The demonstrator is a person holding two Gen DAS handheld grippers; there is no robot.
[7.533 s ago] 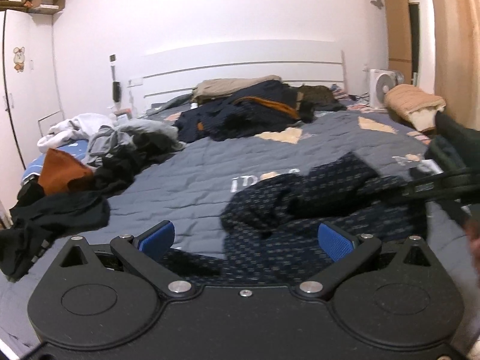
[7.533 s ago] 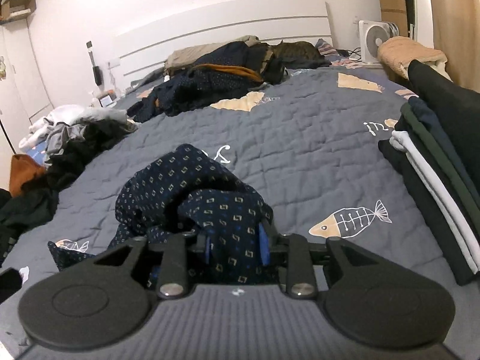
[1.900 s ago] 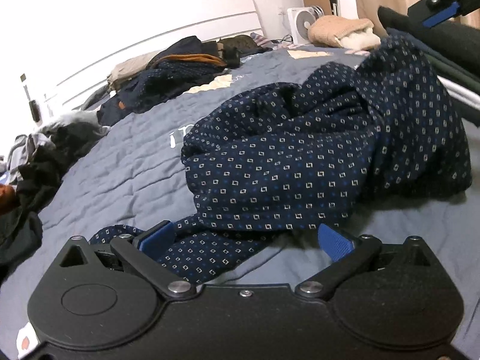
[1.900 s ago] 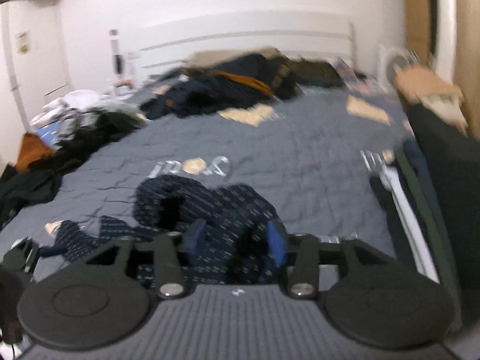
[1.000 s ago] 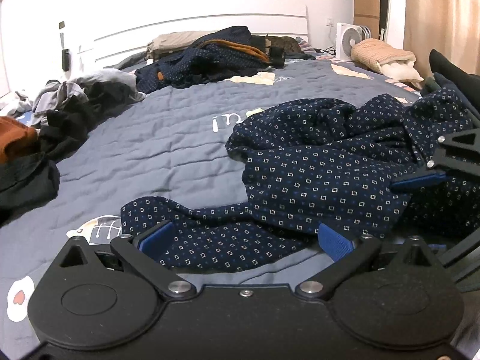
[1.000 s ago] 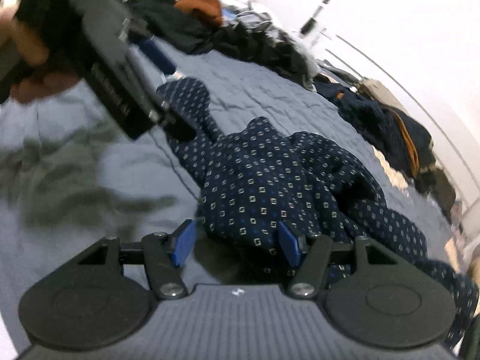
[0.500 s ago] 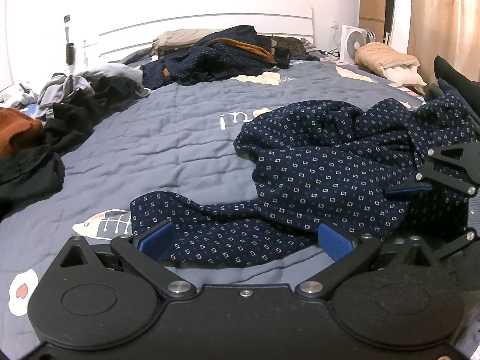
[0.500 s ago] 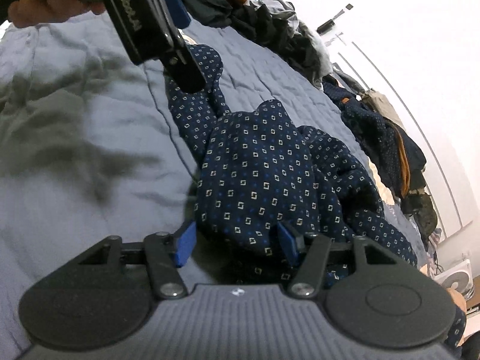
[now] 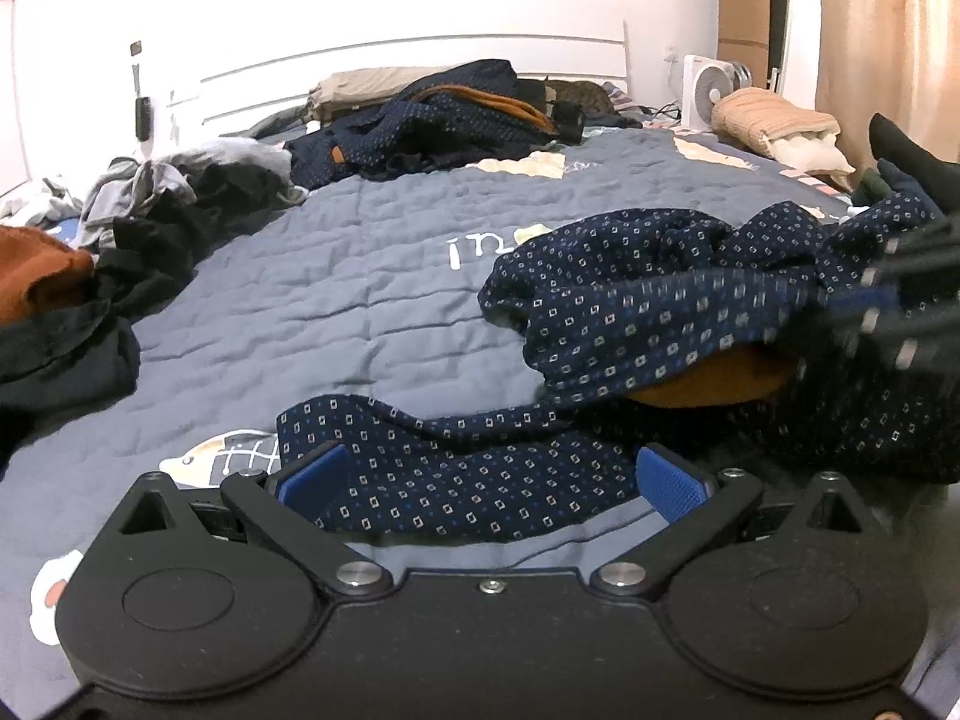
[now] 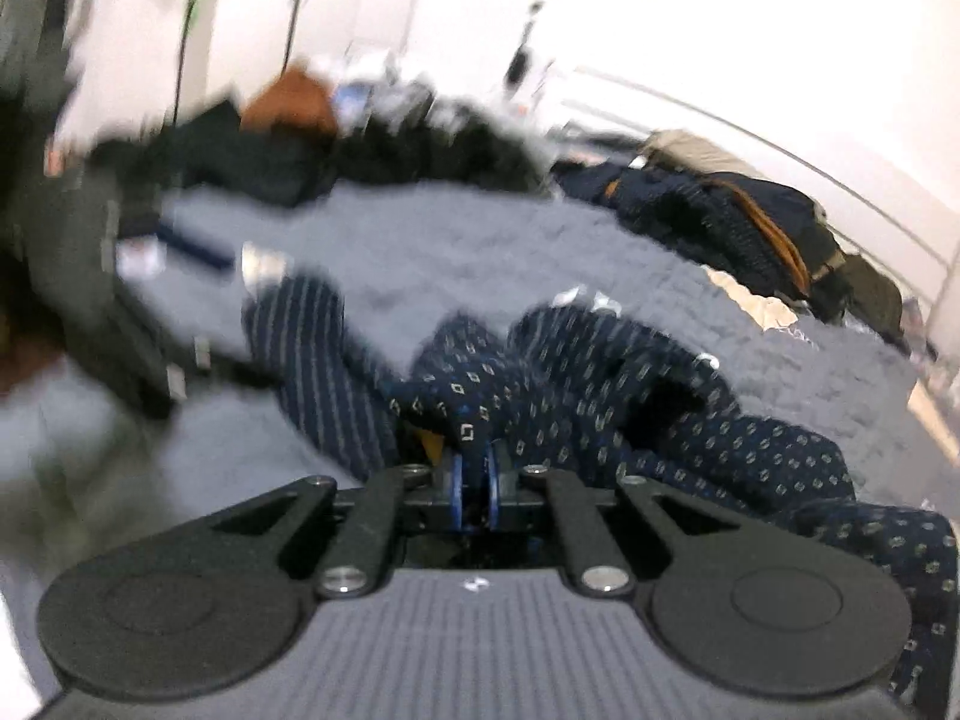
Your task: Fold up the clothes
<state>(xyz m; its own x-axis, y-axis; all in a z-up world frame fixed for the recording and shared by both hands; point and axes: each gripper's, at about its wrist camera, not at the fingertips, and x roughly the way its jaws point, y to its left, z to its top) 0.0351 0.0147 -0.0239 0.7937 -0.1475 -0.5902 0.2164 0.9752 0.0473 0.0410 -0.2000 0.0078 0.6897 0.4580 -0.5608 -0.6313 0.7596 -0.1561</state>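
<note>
1. While one navy patterned shirt lay crumpled on the near right of one grey quilt, two grippers worked it.
2. Right gripper was clamped on a shirt fold.
3. Left gripper stood wide, one sleeve between its pads, unpinched.

Garment: navy, small white and blue square print, orange lining. Bed cover: grey-blue quilt with fish motifs and white lettering. Hand-held gripper pads: blue; bodies black. Headboard: white.
</note>
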